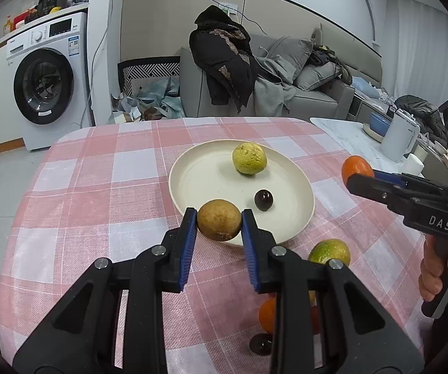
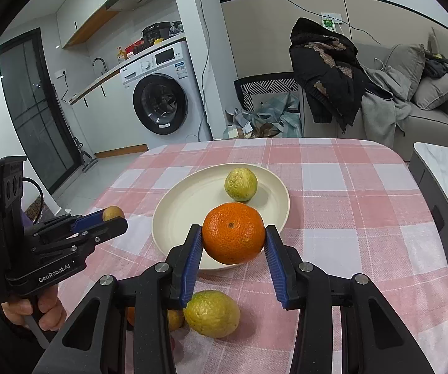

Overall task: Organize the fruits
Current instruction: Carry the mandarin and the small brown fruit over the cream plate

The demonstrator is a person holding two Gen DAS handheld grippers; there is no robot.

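Observation:
My left gripper (image 1: 219, 221) is shut on a brown-yellow round fruit (image 1: 219, 220) and holds it over the near rim of the cream plate (image 1: 199, 174). The plate holds a yellow-green fruit (image 1: 249, 158) and a small dark fruit (image 1: 263, 199). My right gripper (image 2: 233, 240) is shut on an orange (image 2: 233, 233) above the plate's (image 2: 186, 205) near edge. It also shows in the left wrist view (image 1: 357, 174) at the right. The left gripper (image 2: 112, 216) shows at the left of the right wrist view. A green-yellow citrus (image 2: 212, 313) lies on the cloth under my right gripper.
The table has a pink checked cloth (image 1: 99, 187). Another orange (image 1: 267, 314) and a dark fruit (image 1: 260, 344) lie near the front edge, partly hidden by my left gripper. A white side table (image 1: 348, 134) with a kettle (image 1: 400, 135) stands to the right.

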